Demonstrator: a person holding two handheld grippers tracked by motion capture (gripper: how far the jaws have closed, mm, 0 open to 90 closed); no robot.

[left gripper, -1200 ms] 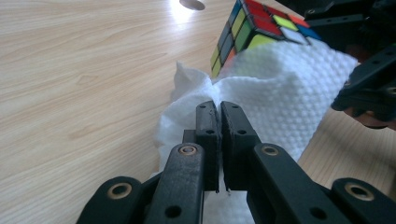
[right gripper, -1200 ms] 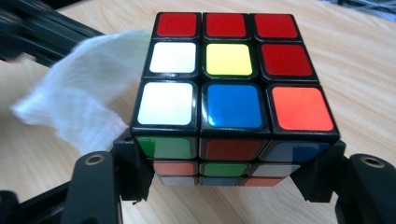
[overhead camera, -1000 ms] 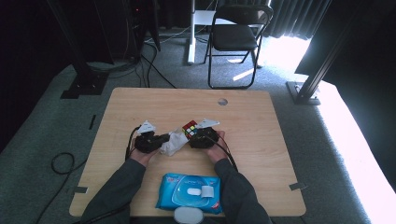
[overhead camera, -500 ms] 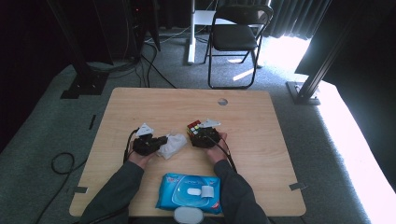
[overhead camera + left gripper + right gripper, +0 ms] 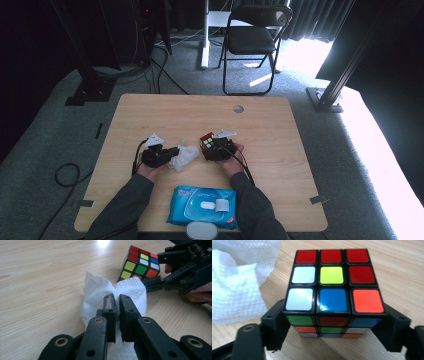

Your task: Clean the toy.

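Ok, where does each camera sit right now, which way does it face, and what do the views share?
High view: above the person's side, looking forward and down on the table; both forearms, left gripper, right gripper.
Left gripper view: rides the left gripper, looking along jaws pinched on the white wipe toward the cube.
Right gripper view: rides the right gripper, jaws flanking the cube.
Shared: cube and wipe appear in all three.

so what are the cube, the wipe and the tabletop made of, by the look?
Cube: likely hard plastic, black frame with glossy coloured tiles that catch glare. Wipe: soft nonwoven or paper-like sheet, white, dimpled weave, crumpled in folds. Tabletop: pale wood or wood-look laminate, grain lines, slight sheen; which, unclear.
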